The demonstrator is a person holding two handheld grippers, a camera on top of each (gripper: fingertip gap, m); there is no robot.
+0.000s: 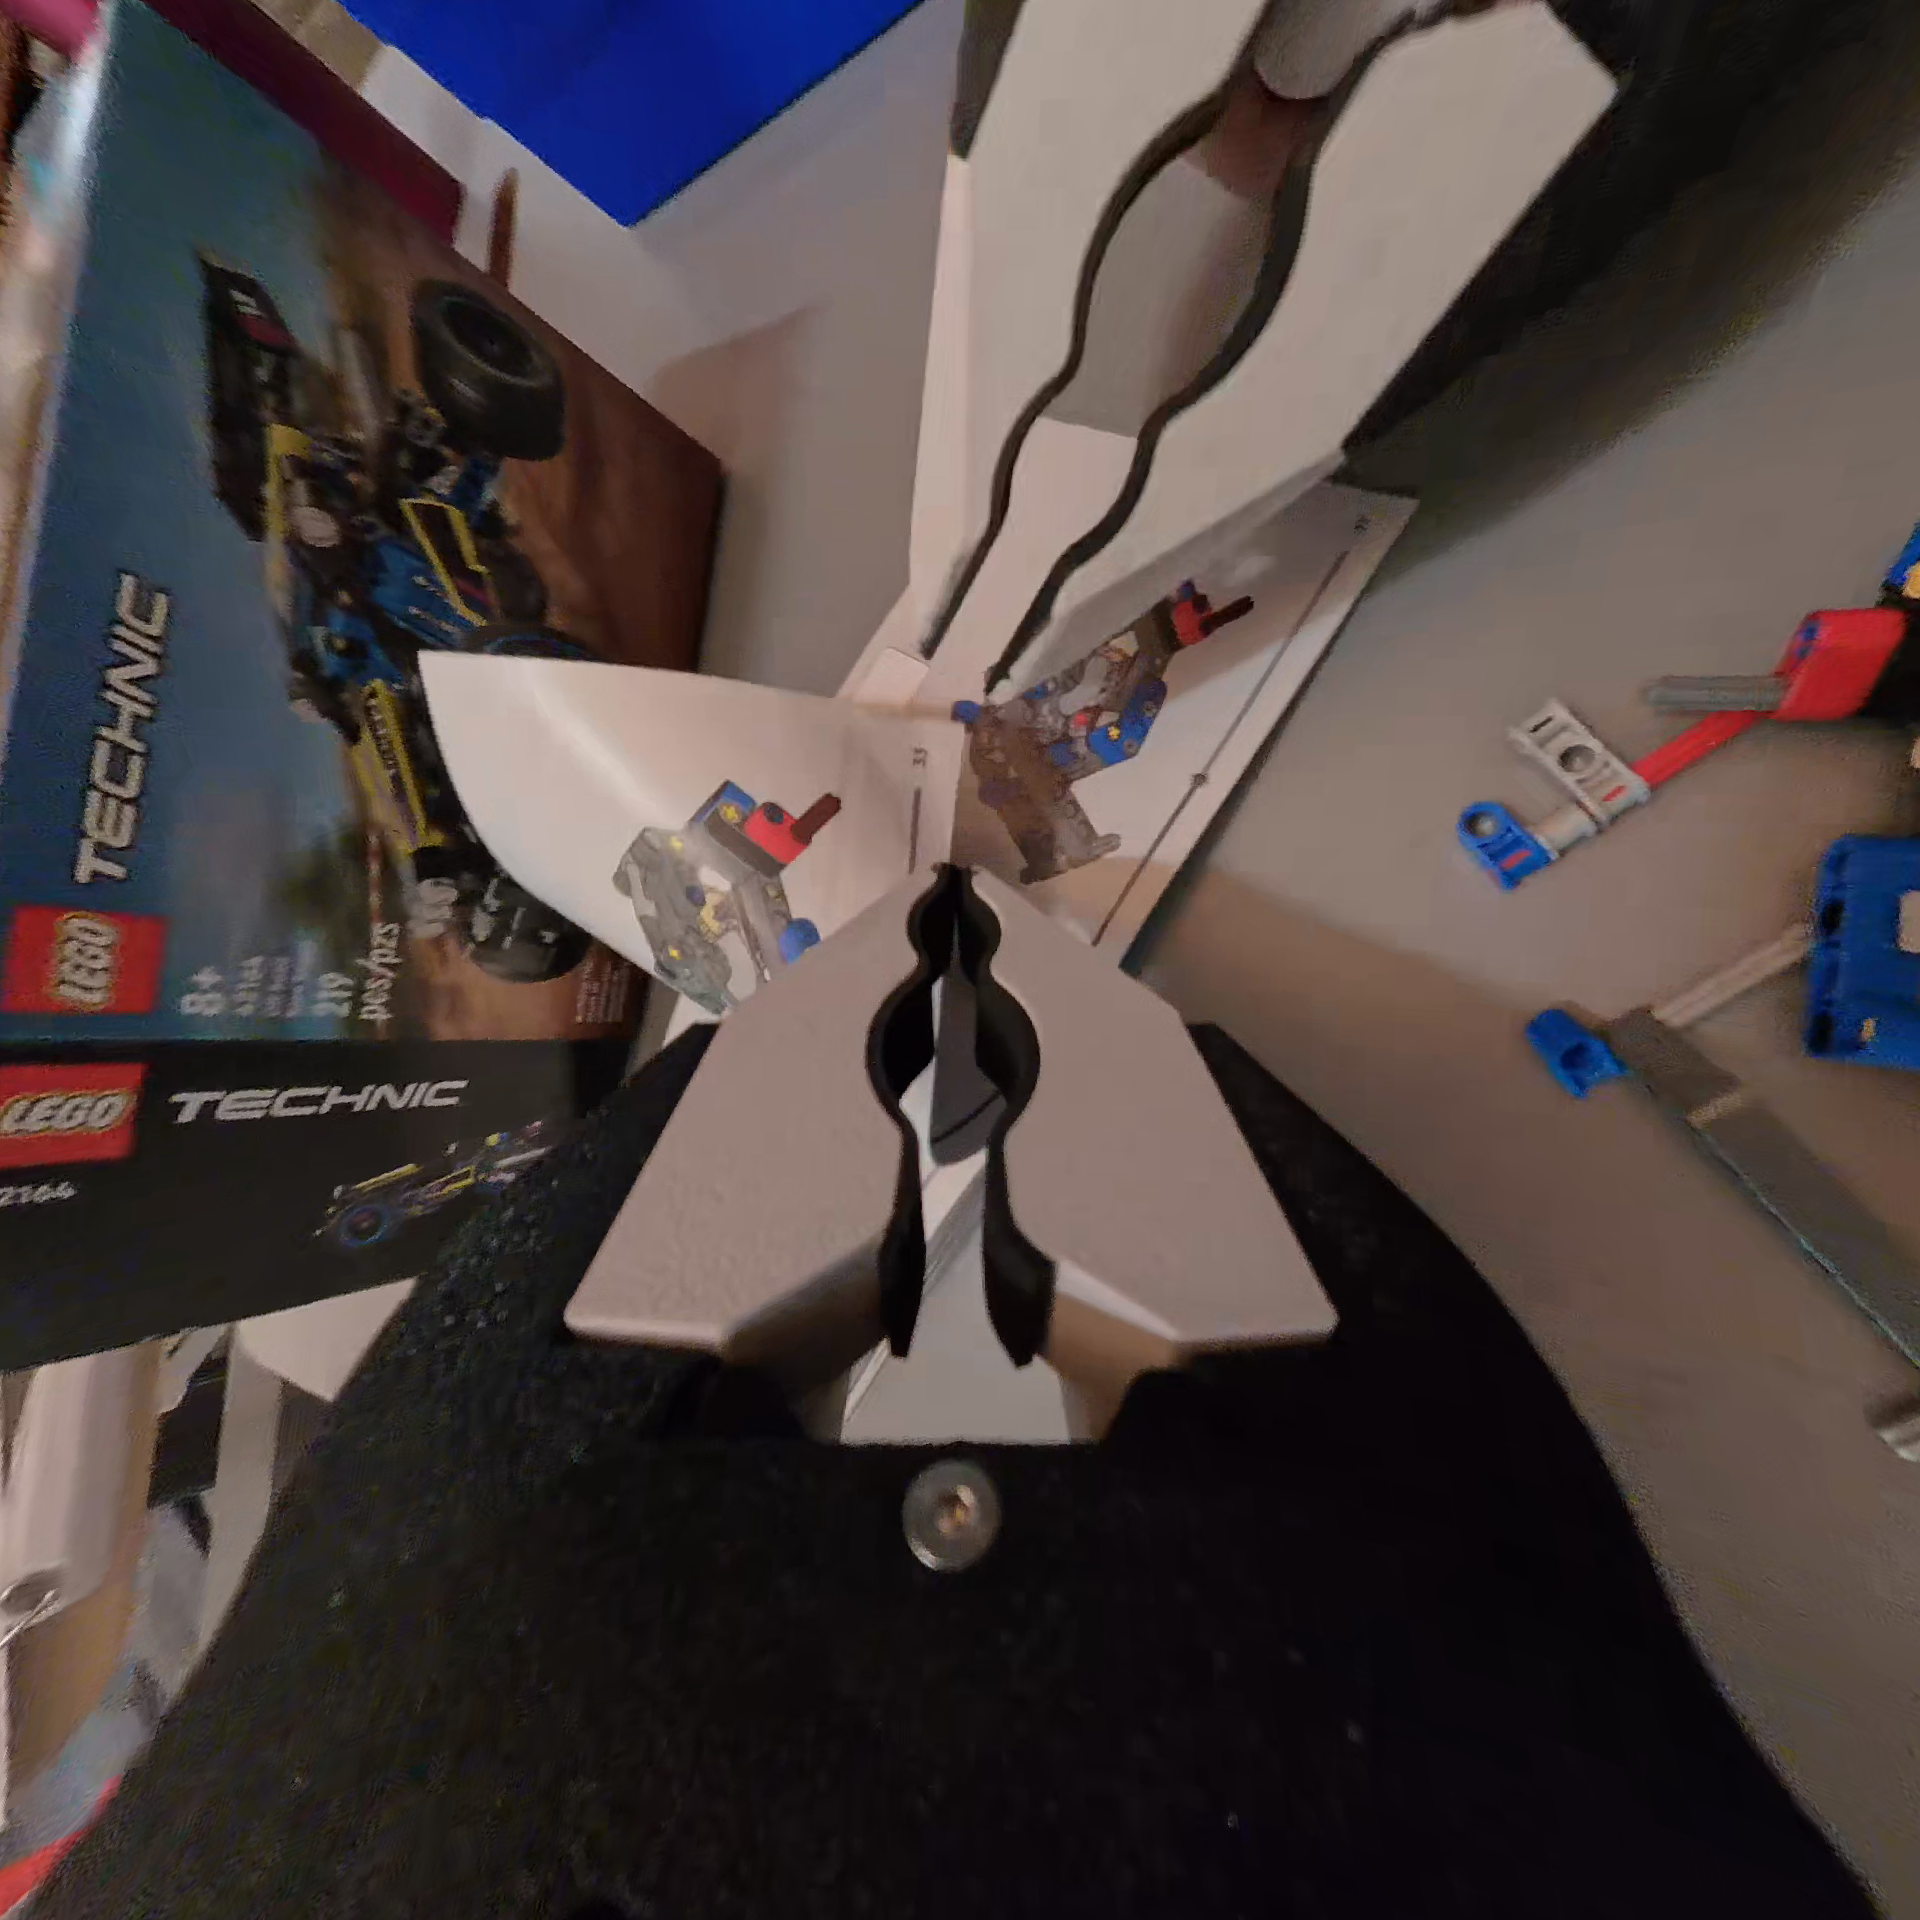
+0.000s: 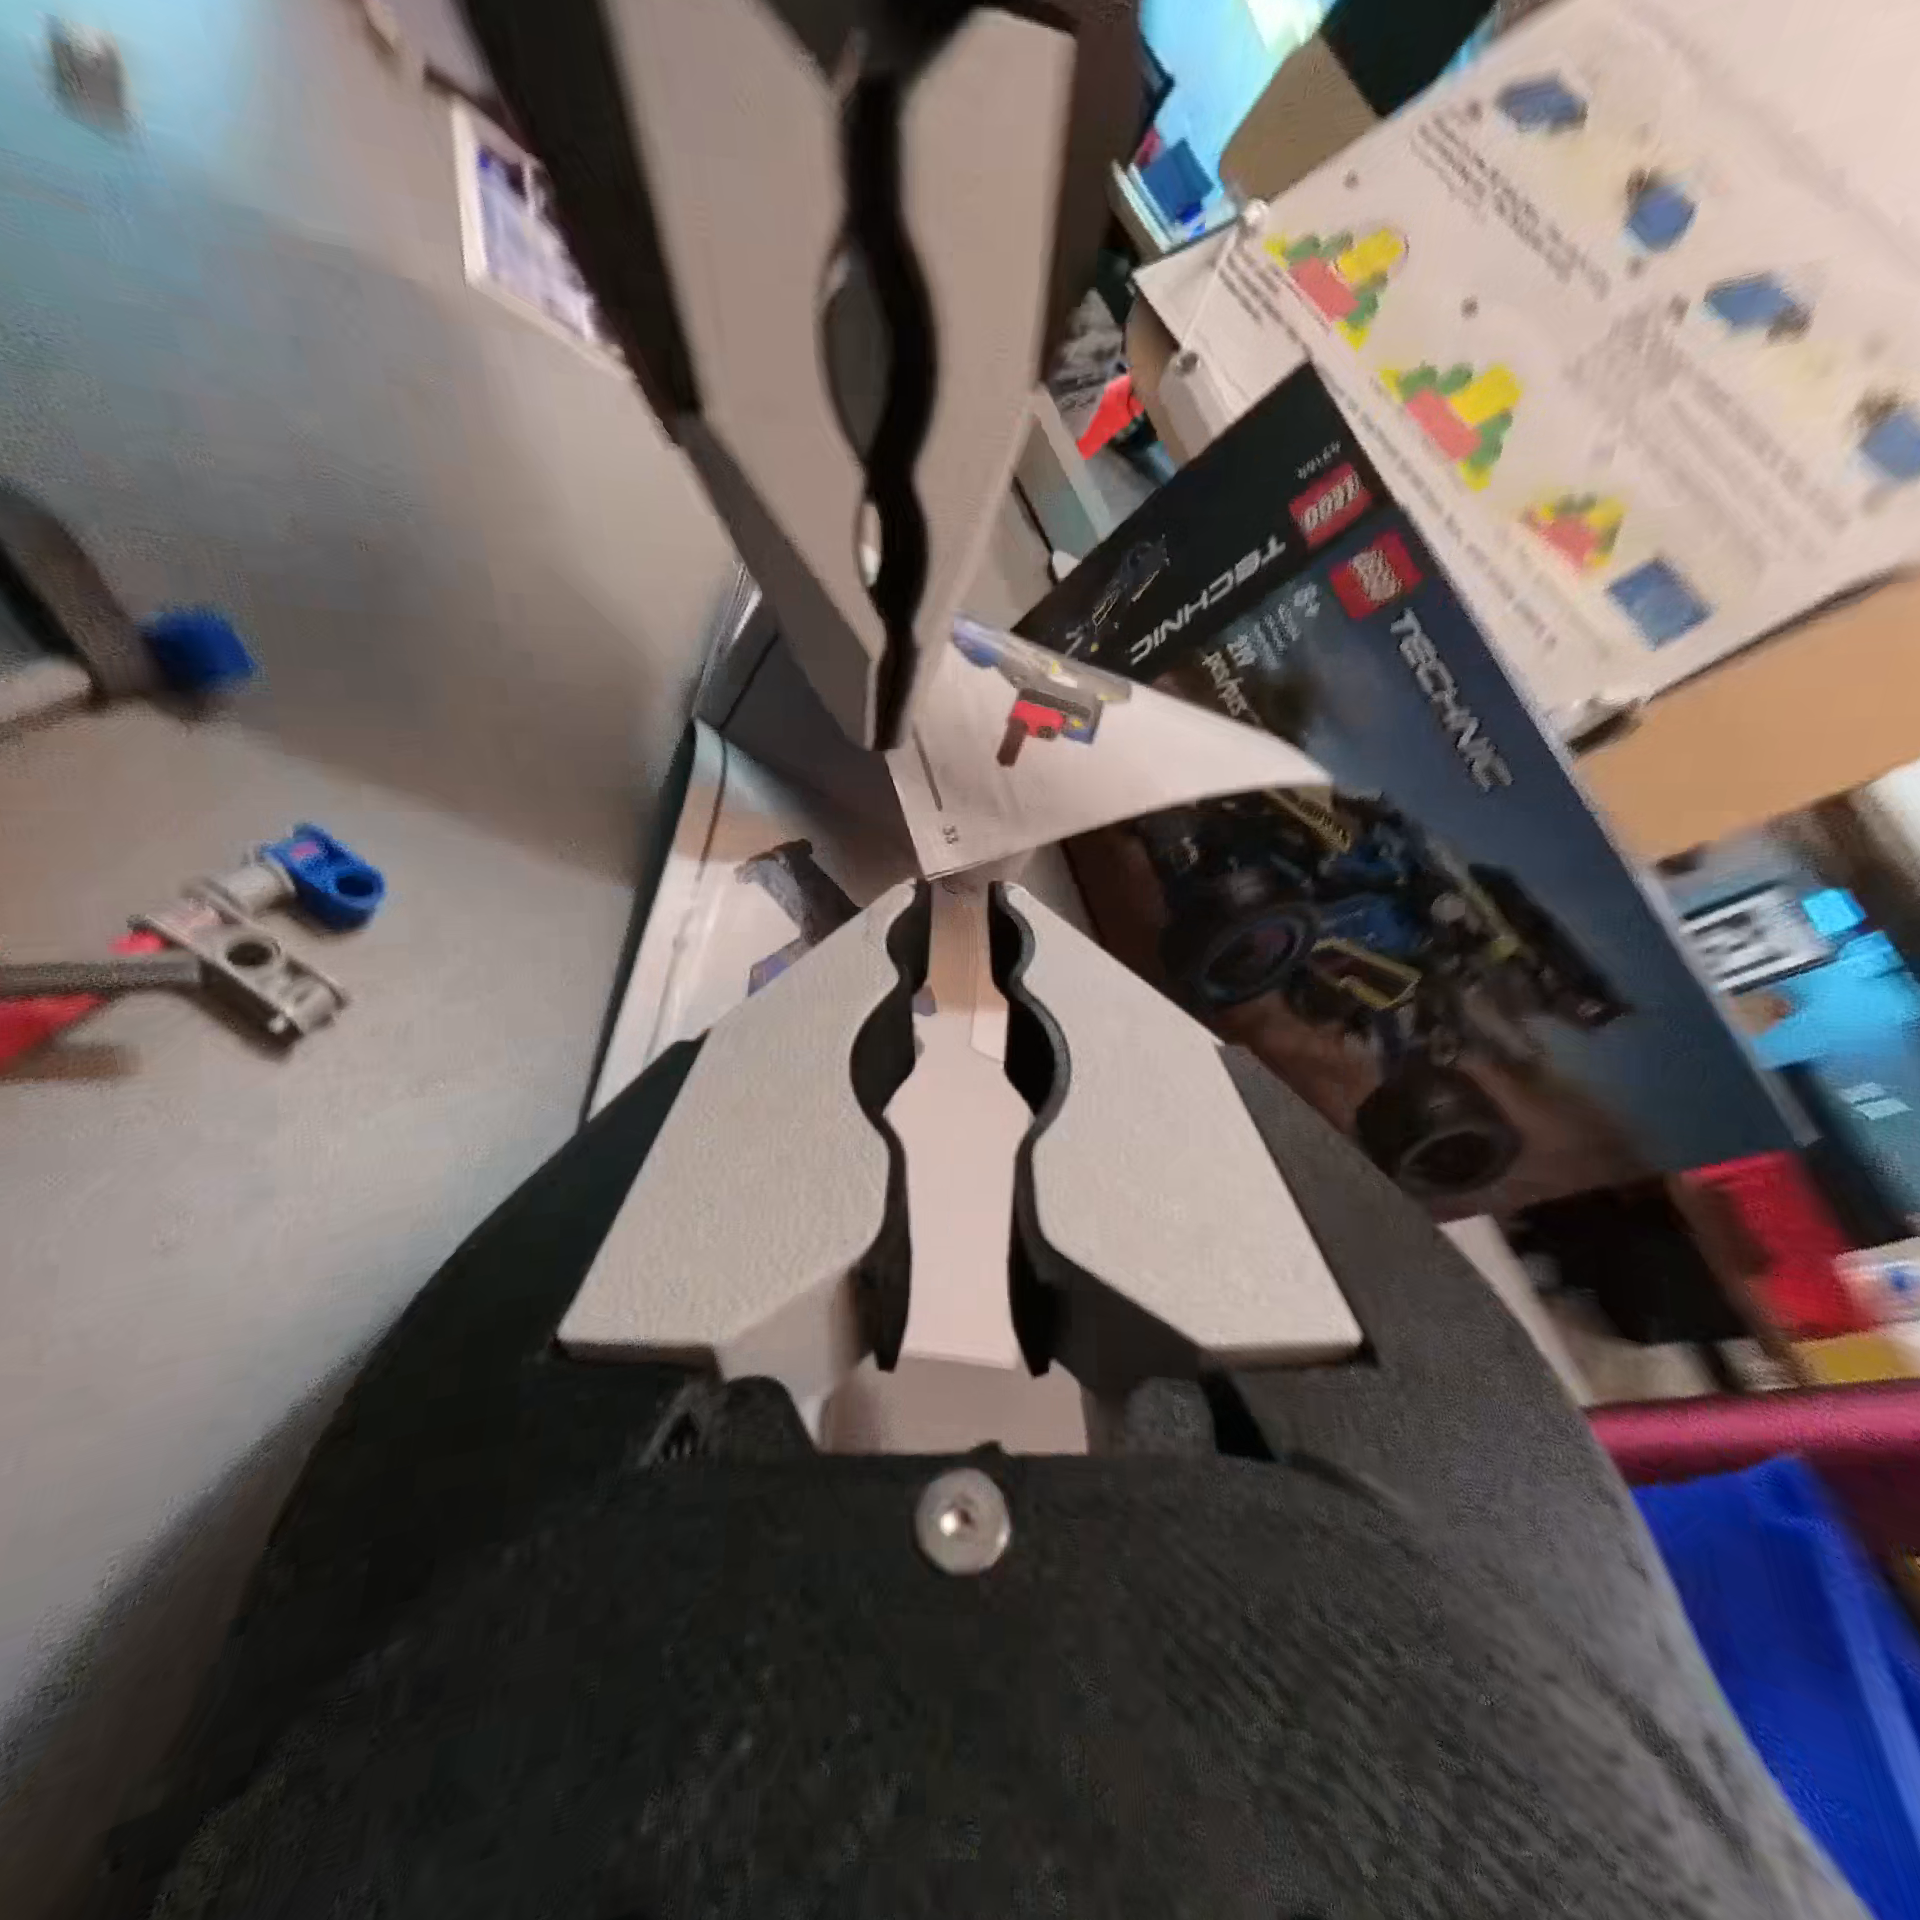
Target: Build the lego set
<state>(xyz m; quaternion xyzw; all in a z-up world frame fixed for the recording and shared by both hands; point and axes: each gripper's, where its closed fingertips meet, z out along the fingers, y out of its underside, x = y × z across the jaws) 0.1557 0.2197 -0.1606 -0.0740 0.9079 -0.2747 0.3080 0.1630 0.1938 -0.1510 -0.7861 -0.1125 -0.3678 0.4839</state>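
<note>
The open instruction booklet (image 1: 1143, 727) lies on the grey table (image 1: 1558, 416). One page (image 1: 644, 769) is lifted and curled up. My left gripper (image 1: 945, 873) is shut on the page's lower corner, with paper between its fingers. My right gripper (image 1: 961, 660) reaches in from the far side, facing the left one. In the right wrist view my right gripper (image 2: 951, 888) is shut on the booklet's paper just below the curled page (image 2: 1122, 748), and the left gripper (image 2: 891, 727) is shut at the page's edge.
The Lego box (image 1: 260, 623) stands behind the booklet, also in the right wrist view (image 2: 1455, 831). Loose parts lie on the table: a blue connector on a grey axle (image 1: 1496, 842), a red piece (image 1: 1839, 665), a blue block (image 1: 1870, 956), a small blue piece (image 1: 1569, 1049). A blue bin (image 2: 1787, 1662) is nearby.
</note>
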